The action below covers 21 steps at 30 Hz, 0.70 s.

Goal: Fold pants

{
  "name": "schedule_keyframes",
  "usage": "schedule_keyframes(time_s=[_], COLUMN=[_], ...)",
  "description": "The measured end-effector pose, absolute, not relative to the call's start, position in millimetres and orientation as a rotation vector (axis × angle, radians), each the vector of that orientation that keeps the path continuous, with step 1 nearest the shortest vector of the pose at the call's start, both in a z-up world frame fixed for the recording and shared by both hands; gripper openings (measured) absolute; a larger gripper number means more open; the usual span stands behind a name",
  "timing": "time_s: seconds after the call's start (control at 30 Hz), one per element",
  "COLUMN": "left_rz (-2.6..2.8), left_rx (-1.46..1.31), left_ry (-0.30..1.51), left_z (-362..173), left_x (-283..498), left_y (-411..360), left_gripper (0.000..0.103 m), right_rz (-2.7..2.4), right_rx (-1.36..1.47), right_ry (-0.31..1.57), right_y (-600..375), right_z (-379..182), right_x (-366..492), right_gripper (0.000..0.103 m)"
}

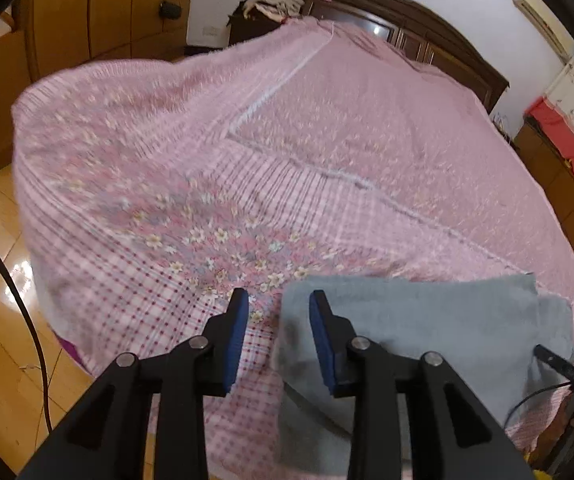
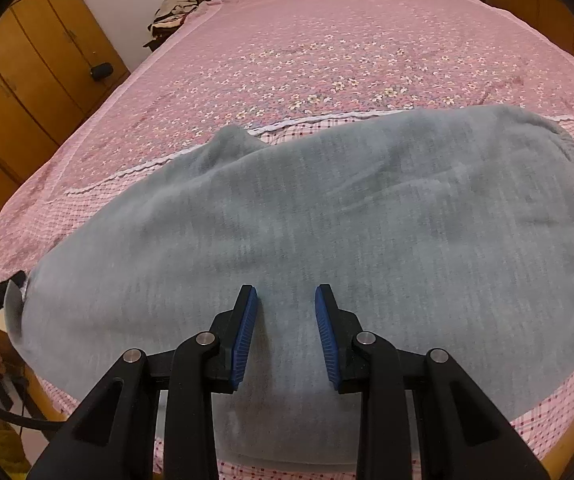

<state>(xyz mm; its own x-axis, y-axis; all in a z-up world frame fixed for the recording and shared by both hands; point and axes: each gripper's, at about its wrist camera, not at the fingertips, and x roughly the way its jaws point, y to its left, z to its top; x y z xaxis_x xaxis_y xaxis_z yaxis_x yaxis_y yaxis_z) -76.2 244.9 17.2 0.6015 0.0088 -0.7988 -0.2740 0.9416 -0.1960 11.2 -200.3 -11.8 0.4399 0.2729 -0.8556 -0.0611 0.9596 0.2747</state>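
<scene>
Working from the near edge of the bed [image 2: 367, 32], you have the grey pants [image 2: 327, 208] laid flat across the pink floral bedspread [image 1: 207, 152], apparently already doubled into a broad band running left to right. My judgement is that the next fold is yet to be gripped.

Recommendations for the step in hand:
- Take the cloth at an outer edge, not mid-panel, so all layers lift together.
- Pinch deep enough to catch the lower layer; the fleece looks thick and may slip.
- Keep both ends level while carrying across, so the edges meet squarely.
- Smooth the raised ridge at the far left of the garment before creasing.

Tool findings:
- Left tool [image 1: 278, 300]: jaws moderately parted, holding nothing. It hovers at the pants' left end; one finger sits over bedspread, the other over grey cloth. Contact cannot be confirmed.
- Right tool [image 2: 286, 296]: jaws moderately parted, empty, positioned above the middle of the pants near the front edge. Whether the tips touch the fabric cannot be told.
</scene>
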Motion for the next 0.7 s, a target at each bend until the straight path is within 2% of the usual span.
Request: schedule_keyframes(time_s=[0.1,0.3,0.5,0.7], left_rz=[0.115,-0.020,-0.091,0.014], left_rx=[-0.312,-0.298,-0.240,-0.215], left_ry=[0.882,0.840,0.938,0.984], left_z=[40,63,39,18], left_x=[-87,-103,-90,-100], left_y=[229,176,135,143], left_gripper=[0.039,0.040,0.041,0.041], right_rz=[0.214,0.228,0.244,0.257], right_rx=[0.222,0.234,0.244,0.258], right_ry=[1.096,1.089,1.092,1.094], right_y=[-201,-201,-204,-208], right_z=[-13,-15,-16,-18], right_x=[12,8,6,0], right_gripper=[0.031,0.031,0.031,0.031])
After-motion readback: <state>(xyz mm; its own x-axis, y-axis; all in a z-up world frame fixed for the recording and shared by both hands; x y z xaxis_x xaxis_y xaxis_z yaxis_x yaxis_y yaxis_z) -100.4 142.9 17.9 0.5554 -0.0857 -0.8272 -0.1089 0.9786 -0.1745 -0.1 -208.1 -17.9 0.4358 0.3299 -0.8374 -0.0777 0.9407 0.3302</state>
